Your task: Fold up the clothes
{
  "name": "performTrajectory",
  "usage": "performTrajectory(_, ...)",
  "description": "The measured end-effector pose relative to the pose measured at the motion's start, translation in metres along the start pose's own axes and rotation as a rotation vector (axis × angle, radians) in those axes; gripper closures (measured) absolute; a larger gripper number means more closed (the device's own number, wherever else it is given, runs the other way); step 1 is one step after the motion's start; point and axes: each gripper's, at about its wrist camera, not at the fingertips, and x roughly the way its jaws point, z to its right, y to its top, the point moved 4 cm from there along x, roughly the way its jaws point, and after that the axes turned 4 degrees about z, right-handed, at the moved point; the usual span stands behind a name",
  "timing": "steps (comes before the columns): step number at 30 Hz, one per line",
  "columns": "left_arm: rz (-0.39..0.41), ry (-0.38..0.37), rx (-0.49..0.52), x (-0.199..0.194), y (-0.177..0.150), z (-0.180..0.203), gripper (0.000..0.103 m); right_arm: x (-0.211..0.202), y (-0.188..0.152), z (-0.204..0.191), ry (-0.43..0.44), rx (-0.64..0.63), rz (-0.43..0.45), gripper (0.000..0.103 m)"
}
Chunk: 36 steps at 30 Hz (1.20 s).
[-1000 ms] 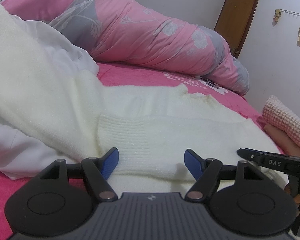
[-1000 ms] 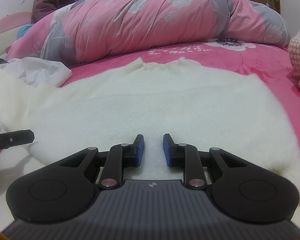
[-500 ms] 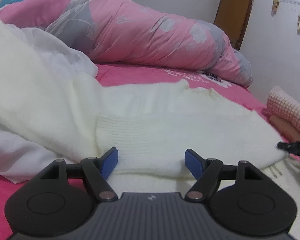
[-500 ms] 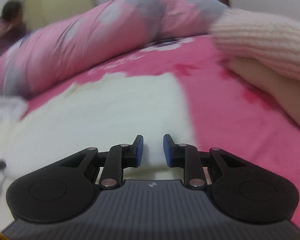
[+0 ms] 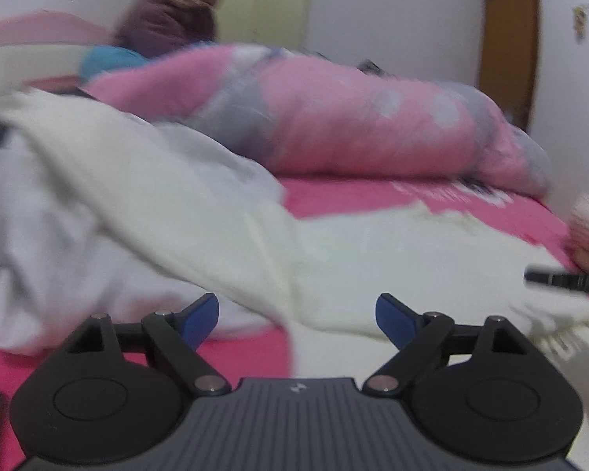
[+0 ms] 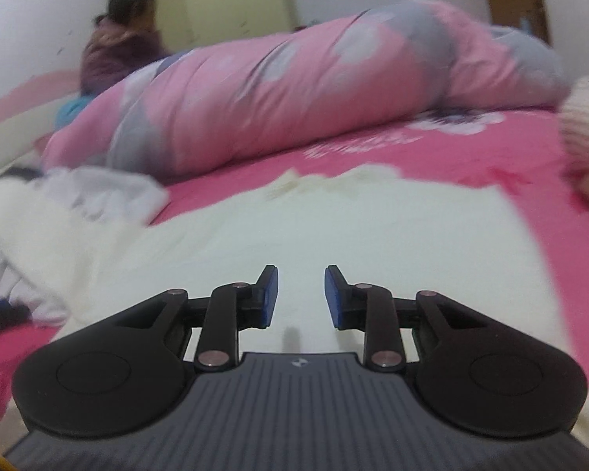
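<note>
I've got the cream sweater [image 6: 333, 227] lying flat on the pink bed [image 6: 471, 157], collar away from me, one side trailing off to my left over a white garment [image 5: 39, 243]. Left gripper [image 5: 296, 314] jaws spread wide, holding nothing, low by the sweater's near edge. Right gripper [image 6: 300, 298] jaws part open, empty, over the body. Looks like I'm between folds; next I need to pinch an edge. No containers in view.
</note>
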Motion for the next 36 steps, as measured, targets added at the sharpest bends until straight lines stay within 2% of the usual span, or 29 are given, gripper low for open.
performTrajectory(4, 0.088, 0.117, -0.064, -0.010, 0.032, -0.033, 0.016, 0.024, -0.019, -0.007, 0.000, -0.032, -0.092, 0.076)
performTrajectory(8, 0.197, 0.209, -0.125, -0.016, 0.067, -0.073, 0.020, 0.024, -0.018, -0.001, 0.016, 0.004, -0.089, 0.076)
performTrajectory(10, 0.222, 0.237, -0.152, -0.011, 0.082, -0.094, 0.029, 0.025, -0.019, -0.004, 0.009, -0.011, -0.089, 0.075)
performTrajectory(12, 0.241, 0.264, -0.183, -0.007, 0.094, -0.116, 0.032, 0.025, -0.021, -0.007, 0.003, -0.023, -0.086, 0.075)
performTrajectory(15, 0.248, 0.294, -0.237, 0.001, 0.112, -0.149, 0.037, 0.025, -0.021, -0.006, 0.002, -0.026, -0.086, 0.075)
performTrajectory(18, 0.218, 0.289, -0.315, 0.011, 0.124, -0.179, 0.038, 0.024, -0.021, -0.004, 0.004, -0.021, -0.085, 0.075)
performTrajectory(23, 0.114, 0.244, -0.436, 0.033, 0.134, -0.219, 0.038, 0.024, -0.021, -0.003, 0.005, -0.018, -0.083, 0.075)
performTrajectory(26, 0.092, 0.234, -0.468, 0.044, 0.135, -0.233, 0.039, 0.024, -0.022, -0.003, 0.007, -0.015, -0.082, 0.075)
performTrajectory(29, 0.091, 0.255, -0.456, 0.054, 0.138, -0.238, 0.054, 0.024, -0.022, -0.002, 0.009, -0.011, -0.081, 0.075)
performTrajectory(31, 0.086, 0.268, -0.438, 0.060, 0.140, -0.239, 0.073, 0.024, -0.022, -0.002, 0.011, -0.009, -0.080, 0.075)
performTrajectory(33, 0.083, 0.282, -0.419, 0.066, 0.142, -0.240, 0.084, 0.024, -0.022, -0.002, 0.012, -0.006, -0.080, 0.075)
performTrajectory(36, 0.107, 0.292, -0.368, 0.067, 0.149, -0.233, 0.091, 0.023, -0.021, 0.000, 0.016, 0.000, -0.079, 0.075)
